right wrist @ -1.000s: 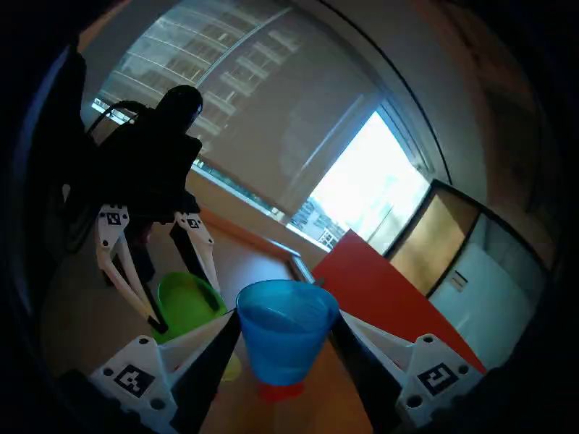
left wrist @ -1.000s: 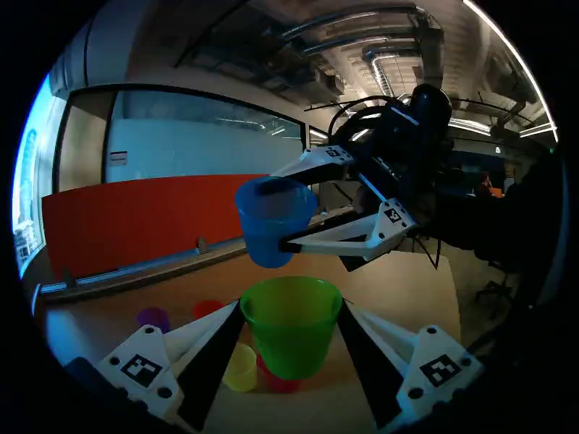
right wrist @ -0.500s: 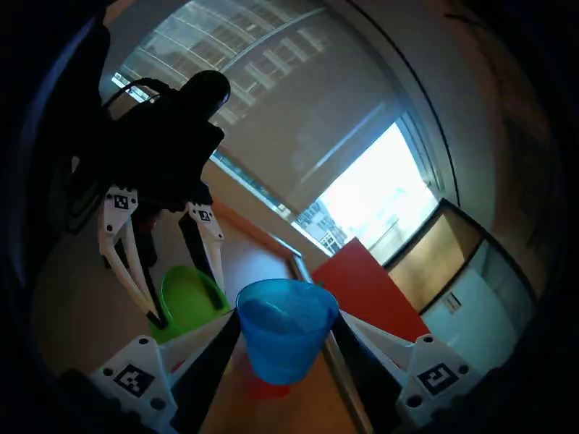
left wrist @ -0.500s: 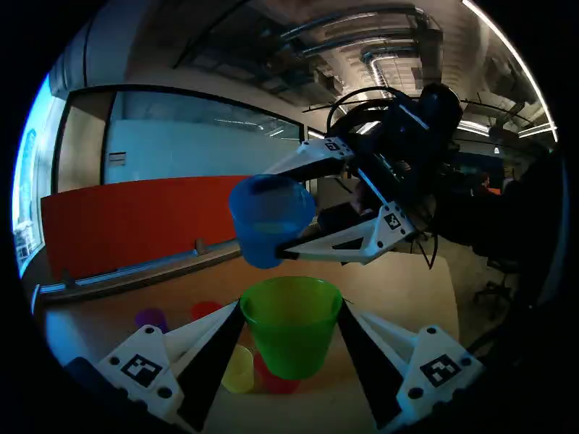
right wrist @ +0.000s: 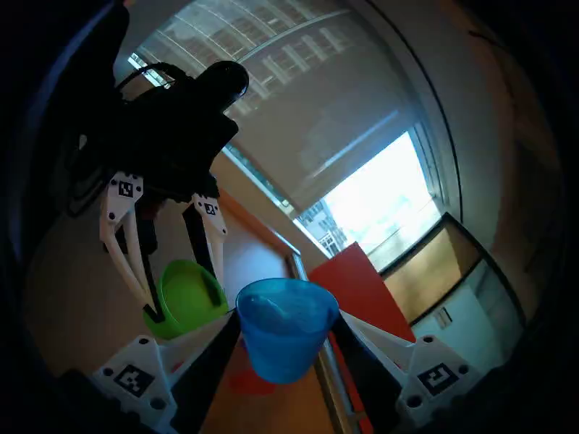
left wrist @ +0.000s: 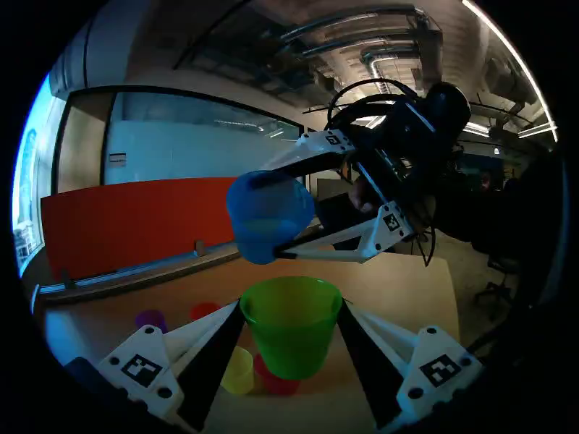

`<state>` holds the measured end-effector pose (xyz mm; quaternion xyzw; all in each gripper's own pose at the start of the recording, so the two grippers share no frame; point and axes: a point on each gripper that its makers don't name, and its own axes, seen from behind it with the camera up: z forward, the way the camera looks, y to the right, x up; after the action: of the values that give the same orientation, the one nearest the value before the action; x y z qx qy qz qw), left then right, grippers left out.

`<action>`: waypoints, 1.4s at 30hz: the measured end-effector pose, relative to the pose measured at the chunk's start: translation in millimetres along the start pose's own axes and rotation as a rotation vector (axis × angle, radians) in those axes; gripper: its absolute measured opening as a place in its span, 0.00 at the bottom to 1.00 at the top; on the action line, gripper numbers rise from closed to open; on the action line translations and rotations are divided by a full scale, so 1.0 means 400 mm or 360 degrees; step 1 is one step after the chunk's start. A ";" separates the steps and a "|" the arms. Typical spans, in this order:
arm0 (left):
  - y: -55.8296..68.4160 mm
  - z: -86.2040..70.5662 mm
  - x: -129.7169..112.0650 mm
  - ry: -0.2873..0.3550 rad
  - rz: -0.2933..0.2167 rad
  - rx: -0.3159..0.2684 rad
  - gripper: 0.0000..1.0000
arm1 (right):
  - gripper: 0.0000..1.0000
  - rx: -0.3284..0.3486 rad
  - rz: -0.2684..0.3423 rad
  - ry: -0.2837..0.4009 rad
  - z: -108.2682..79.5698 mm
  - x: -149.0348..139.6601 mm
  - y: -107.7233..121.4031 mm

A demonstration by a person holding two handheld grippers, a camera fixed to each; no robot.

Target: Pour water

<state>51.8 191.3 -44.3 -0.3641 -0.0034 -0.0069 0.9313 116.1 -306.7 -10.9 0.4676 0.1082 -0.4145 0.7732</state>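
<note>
Between left gripper (left wrist: 289,309) fingers: green cup (left wrist: 291,340), clamped on both sides, upright. Just above and ahead of it, right gripper (left wrist: 265,217) clamps blue cup (left wrist: 269,206) with both fingers, tilted, not touching green cup. 4 small cups (left wrist: 239,369) sit on table (left wrist: 405,289) below left gripper.

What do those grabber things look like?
The left gripper and right gripper each have two white pointed fingers with black inner pads and square black-and-white markers. Behind each sits a black body with looping black cables.
</note>
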 end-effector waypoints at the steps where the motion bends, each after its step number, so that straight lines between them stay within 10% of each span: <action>1: 0.001 0.000 0.000 0.0000 0.0000 -0.0001 0.88 | 0.90 0.0001 -0.0012 -0.0003 0.001 0.001 -0.001; 42: 0.007 0.001 0.006 0.0003 0.0009 -0.0009 0.88 | 0.90 0.0042 -0.0340 -0.0073 0.006 0.020 -0.008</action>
<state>54.3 193.5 -45.8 -0.3668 -0.0015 -0.0046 0.9303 118.2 -313.9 -16.1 0.4541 0.1343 -0.5065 0.7206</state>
